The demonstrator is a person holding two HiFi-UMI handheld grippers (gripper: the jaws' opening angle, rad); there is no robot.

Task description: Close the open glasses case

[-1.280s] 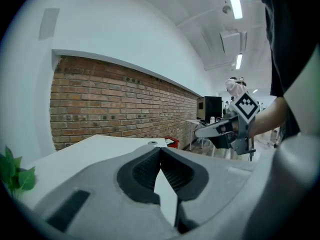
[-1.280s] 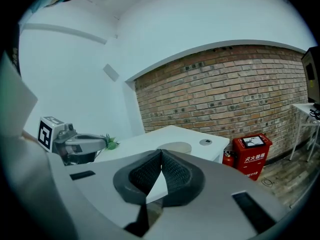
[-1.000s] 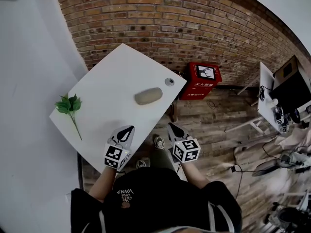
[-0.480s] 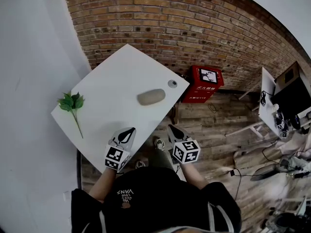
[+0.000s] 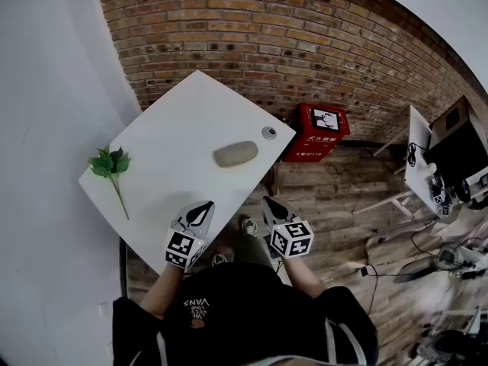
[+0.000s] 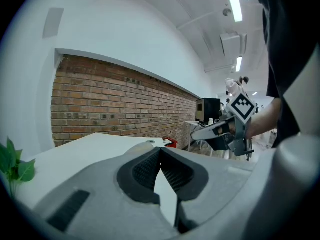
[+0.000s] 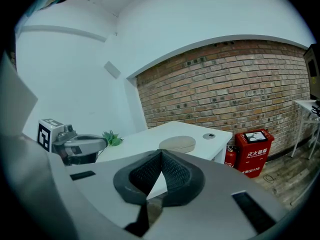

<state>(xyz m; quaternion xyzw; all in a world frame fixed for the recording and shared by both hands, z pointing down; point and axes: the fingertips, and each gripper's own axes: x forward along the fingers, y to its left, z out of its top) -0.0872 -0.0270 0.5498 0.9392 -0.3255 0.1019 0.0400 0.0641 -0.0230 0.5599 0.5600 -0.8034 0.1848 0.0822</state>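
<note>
1. Brick wall (image 5: 305,36) backs a white surface (image 5: 164,120); the wooden floor (image 5: 335,197) shows beside it.
2. The glasses case (image 5: 235,154) is a beige oval lying flat on the surface, close to the edge that faces you. Its lid looks down, and neither the head view nor the right gripper view shows a gap.
3. A small round grey disc (image 5: 268,133) sits near the case, toward the surface's corner, apart from it.
4. A green leafy sprig (image 5: 109,166) lies well apart from the case, on the opposite side of the surface.
5. A red box (image 5: 320,128) stands on the floor by the wall, beyond the case and past the disc.
6. Your left tongs (image 5: 204,203) are pressed together with nothing between them. They sit at the surface's edge, nearer you than the case, and do not touch it.
7. Your right tongs (image 5: 267,199) are also pressed together and empty. They are held over the floor just off the surface, nearer you than the case and clear of it.
8. In the right gripper view the case (image 7: 177,144) shows just above the closed tips (image 7: 161,153).
</note>
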